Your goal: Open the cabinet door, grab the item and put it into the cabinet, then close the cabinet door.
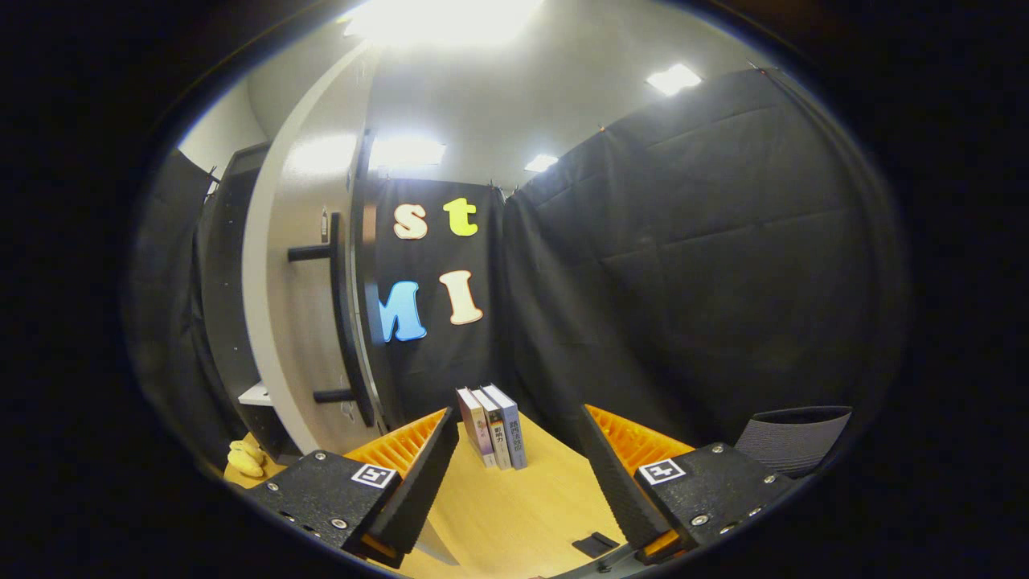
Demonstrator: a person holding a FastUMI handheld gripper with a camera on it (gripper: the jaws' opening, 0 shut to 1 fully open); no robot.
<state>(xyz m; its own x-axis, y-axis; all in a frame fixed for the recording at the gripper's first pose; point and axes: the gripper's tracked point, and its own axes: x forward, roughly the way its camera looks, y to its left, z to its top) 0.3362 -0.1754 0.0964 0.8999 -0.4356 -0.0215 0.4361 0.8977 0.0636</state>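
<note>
A cabinet door stands swung open, its pale face and long black bar handle turned toward the camera, leaving the dark cabinet behind it exposed, with a pale shelf showing inside. At the foot of the cabinet, on the wooden table, lies a small yellow object, too small and too near the margin to identify. The hand-held gripper hangs over the table with its two black-and-orange fingers spread wide and nothing between them, which suggests the door-opening step is done and the pick-up has not yet begun. Just beyond the fingertips, in the gap between them, three books stand upright side by side, spines toward the camera, apart from both fingers; they appear to be the item meant for the cabinet, and the wide spread would let the fingers straddle one or more of them. Near the right finger a small black piece lies flat on the table, and further right a grey ribbed object sits against the black cloth.
</note>
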